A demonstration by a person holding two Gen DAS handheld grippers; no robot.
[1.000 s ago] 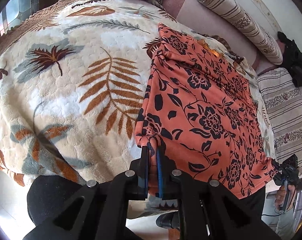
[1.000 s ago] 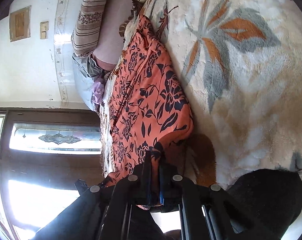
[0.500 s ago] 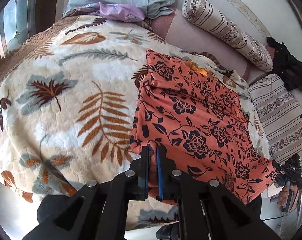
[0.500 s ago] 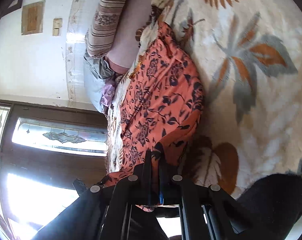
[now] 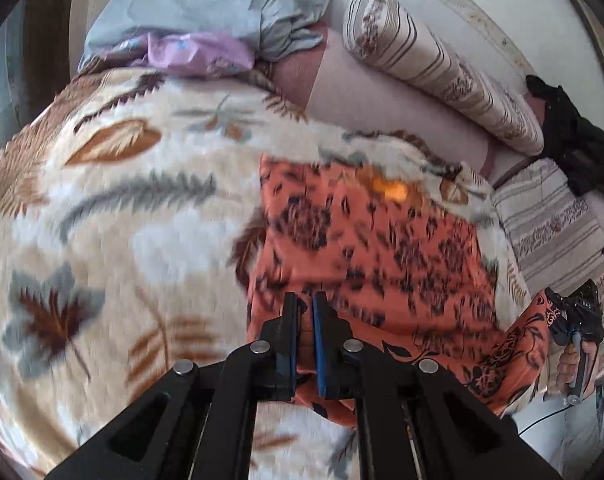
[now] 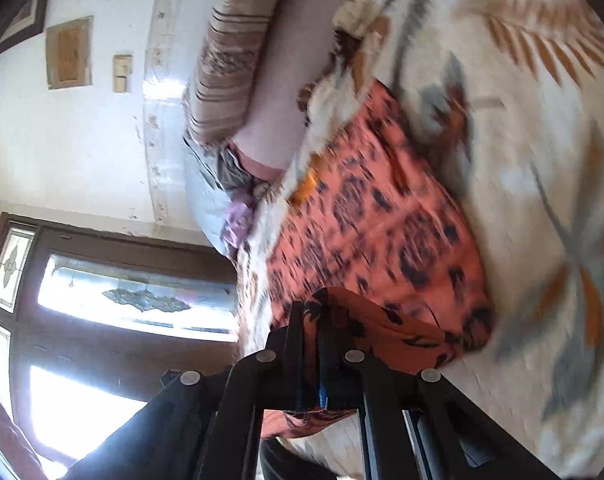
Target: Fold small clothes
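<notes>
An orange garment with a black flower print [image 5: 374,256] [image 6: 386,236] lies on a fleece leaf-patterned blanket [image 5: 122,220] [image 6: 542,160] on a bed. My left gripper [image 5: 306,306] is shut on the near left corner of the garment, lifted off the blanket. My right gripper [image 6: 311,314] is shut on the other near corner; in the left wrist view it shows at the far right [image 5: 574,312], held by a hand, with the cloth's edge stretched between the two. The near part of the garment is raised and carried over the rest. Both views are motion-blurred.
Crumpled grey and lilac clothes [image 5: 206,20] lie at the head of the bed. A striped bolster [image 5: 442,68] [image 6: 230,52] and a dark garment [image 5: 570,136] rest along the wall. A striped sheet [image 5: 554,232] covers the right side. A door with glass panes [image 6: 102,320] is beside the bed.
Both grippers have lifted the near edge of the garment and carried it forward over the rest, toward the head of the bed. The visible flat part has shortened.
</notes>
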